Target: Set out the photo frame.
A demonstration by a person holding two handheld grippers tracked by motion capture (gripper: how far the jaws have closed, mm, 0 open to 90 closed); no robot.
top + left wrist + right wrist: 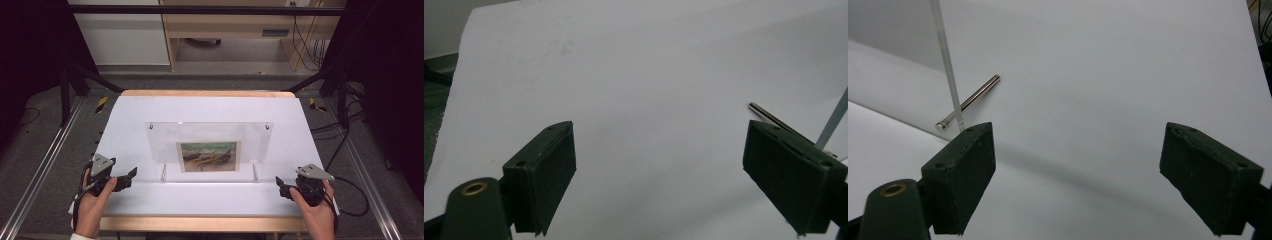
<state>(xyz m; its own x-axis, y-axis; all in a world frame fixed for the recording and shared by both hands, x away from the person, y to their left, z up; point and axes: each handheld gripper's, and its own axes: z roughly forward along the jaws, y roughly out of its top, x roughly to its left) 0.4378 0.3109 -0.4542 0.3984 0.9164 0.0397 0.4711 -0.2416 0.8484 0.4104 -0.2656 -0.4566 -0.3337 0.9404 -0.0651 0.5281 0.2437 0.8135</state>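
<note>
I had the left hand-held gripper (131,175) low at the lower left of the high view and the right hand-held gripper (280,186) at the lower right, each with its jaws spread wide and nothing between them. The clear acrylic frame (210,146) stood upright at the centre of the white worktop (130,120), between the two and apart from both, with a small boat picture (210,156) in its lower middle. In the right gripper view, one of its metal pins (968,102) lay at the upper left, beside the frame's thin edge.
</note>
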